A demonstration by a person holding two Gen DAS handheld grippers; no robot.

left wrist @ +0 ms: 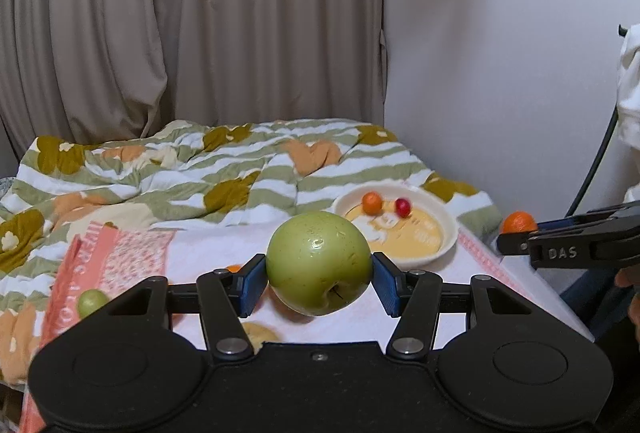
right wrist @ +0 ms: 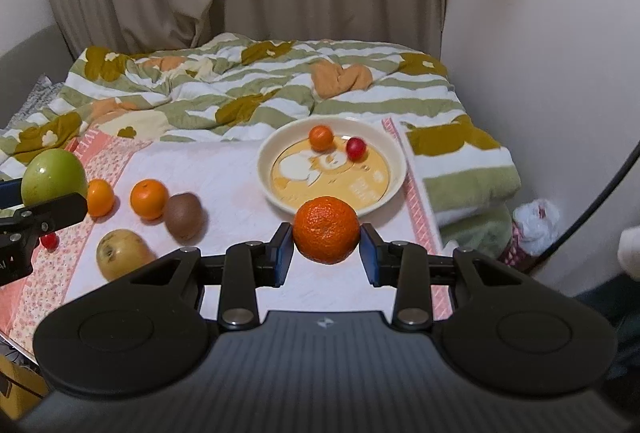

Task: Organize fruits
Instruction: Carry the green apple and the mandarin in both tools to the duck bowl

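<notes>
The left gripper (left wrist: 319, 275) is clenched on a green apple (left wrist: 319, 268), its blue pads pressed on both sides of the fruit above the white cloth (left wrist: 208, 253), and the right gripper (right wrist: 326, 251) grasps a big orange (right wrist: 326, 229) in the same way. In the right wrist view, at about 9 o'clock from this orange, a yellow pear (right wrist: 122, 253), a kiwi (right wrist: 184, 215) and two small oranges (right wrist: 149, 199) lie on the cloth. Farther, at 12 o'clock, stands the cream plate (right wrist: 276, 145) with a small orange (right wrist: 321, 138) and a red grape (right wrist: 355, 148) apart in it, and behind it lies the striped blanket (right wrist: 260, 89).
</notes>
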